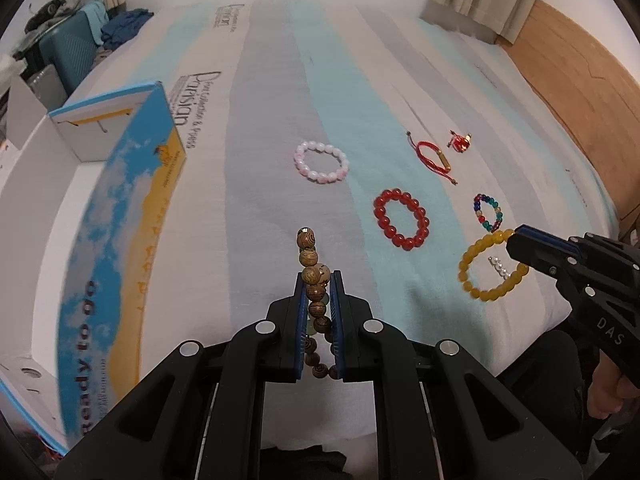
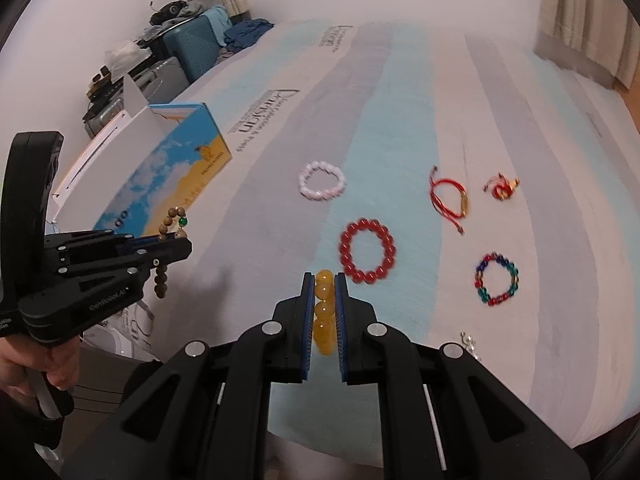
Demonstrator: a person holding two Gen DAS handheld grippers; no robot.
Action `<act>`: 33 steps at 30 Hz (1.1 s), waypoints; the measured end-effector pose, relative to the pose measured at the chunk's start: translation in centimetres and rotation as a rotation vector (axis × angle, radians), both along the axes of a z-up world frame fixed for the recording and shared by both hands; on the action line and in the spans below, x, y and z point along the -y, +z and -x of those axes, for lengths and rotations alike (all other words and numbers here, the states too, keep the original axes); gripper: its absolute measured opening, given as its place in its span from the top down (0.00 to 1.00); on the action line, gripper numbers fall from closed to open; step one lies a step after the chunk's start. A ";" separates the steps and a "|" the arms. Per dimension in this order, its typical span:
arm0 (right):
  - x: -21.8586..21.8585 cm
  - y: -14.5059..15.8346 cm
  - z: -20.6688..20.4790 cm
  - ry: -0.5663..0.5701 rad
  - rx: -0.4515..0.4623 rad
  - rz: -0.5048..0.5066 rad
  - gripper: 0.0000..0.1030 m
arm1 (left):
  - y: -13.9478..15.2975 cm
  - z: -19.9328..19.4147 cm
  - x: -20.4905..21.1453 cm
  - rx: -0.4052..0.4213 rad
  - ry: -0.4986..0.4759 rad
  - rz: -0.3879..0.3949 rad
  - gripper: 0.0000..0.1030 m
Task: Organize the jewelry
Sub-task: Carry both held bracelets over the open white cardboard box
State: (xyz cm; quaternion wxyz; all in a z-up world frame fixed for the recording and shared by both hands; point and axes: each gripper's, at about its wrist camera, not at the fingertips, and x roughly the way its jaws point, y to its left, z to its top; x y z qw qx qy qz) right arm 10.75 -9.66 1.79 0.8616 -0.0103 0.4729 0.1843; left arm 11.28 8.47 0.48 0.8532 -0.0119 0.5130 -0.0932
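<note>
On the far left, beyond my left jaws, an open cardboard box (image 1: pixel 120 208) with a blue-sky and yellow print is sitting on the striped bedspread (image 1: pixel 260 120); I judge it is where the jewelry is meant to go, since it lies within easy reach of that hand

My left gripper (image 1: pixel 319 280) is clenching a wooden bead bracelet (image 1: pixel 310 258), its jaws pressing on the strand mid-length so beads are standing up past the tips and more are dangling behind, clear of the cloth

Ahead and to the right of those jaws, a pink bead bracelet (image 1: pixel 321 162), a red bead bracelet (image 1: pixel 401 218), a red cord bracelet (image 1: pixel 434 156), a small red charm (image 1: pixel 460 142) and a multicoloured bead bracelet (image 1: pixel 489 212) are lying apart from one another, spread out so each can be taken singly

My right gripper (image 2: pixel 325 280) is grasping a yellow bead bracelet (image 2: pixel 325 308), jaws closed on one side of the loop, the rest hanging free; just right of those jaws a short silver piece (image 2: pixel 469 342) is resting on the spread

Both hands being loaded, I judge each piece is on its way to the box
</note>
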 end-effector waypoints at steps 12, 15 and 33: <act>-5.9 4.1 -0.5 0.078 0.040 0.011 0.91 | 4.5 0.6 -4.6 0.047 0.052 -0.022 0.91; -7.6 5.0 -0.5 0.101 0.055 0.016 0.91 | 5.9 0.8 -6.5 0.065 0.078 -0.038 0.90; -20.1 11.2 -0.1 0.271 0.140 0.006 0.91 | 9.8 2.5 -17.0 0.060 0.225 -0.079 0.90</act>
